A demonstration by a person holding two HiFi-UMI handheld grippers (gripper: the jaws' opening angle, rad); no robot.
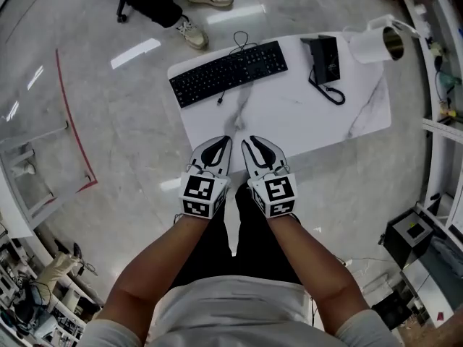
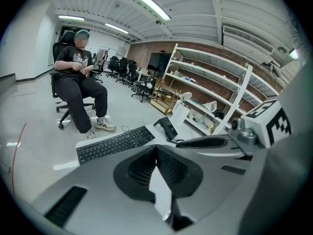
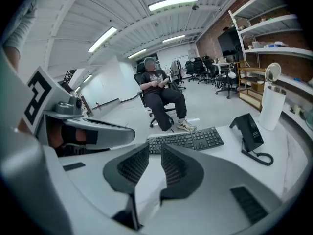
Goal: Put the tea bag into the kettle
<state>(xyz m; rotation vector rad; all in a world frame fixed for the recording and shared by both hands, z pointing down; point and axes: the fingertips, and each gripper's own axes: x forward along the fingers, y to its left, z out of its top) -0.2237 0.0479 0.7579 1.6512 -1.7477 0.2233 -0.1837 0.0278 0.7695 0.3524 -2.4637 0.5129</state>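
Observation:
A white kettle (image 1: 372, 45) with its lid tipped open stands at the far right corner of the white marble table (image 1: 289, 118); it also shows in the right gripper view (image 3: 270, 106) and the left gripper view (image 2: 180, 114). No tea bag shows in any view. Both grippers hover side by side over the table's near edge, far from the kettle. The left gripper (image 1: 226, 140) (image 2: 156, 148) has its tips together, with nothing held. On the right gripper (image 1: 247, 142) (image 3: 155, 148) a narrow gap parts the jaws and nothing is between them.
A black keyboard (image 1: 228, 73) lies at the far left of the table. A black desk phone (image 1: 323, 60) with a coiled cord sits near the kettle. A person (image 3: 159, 94) sits on an office chair beyond the table. Shelving (image 2: 215, 89) lines the right side.

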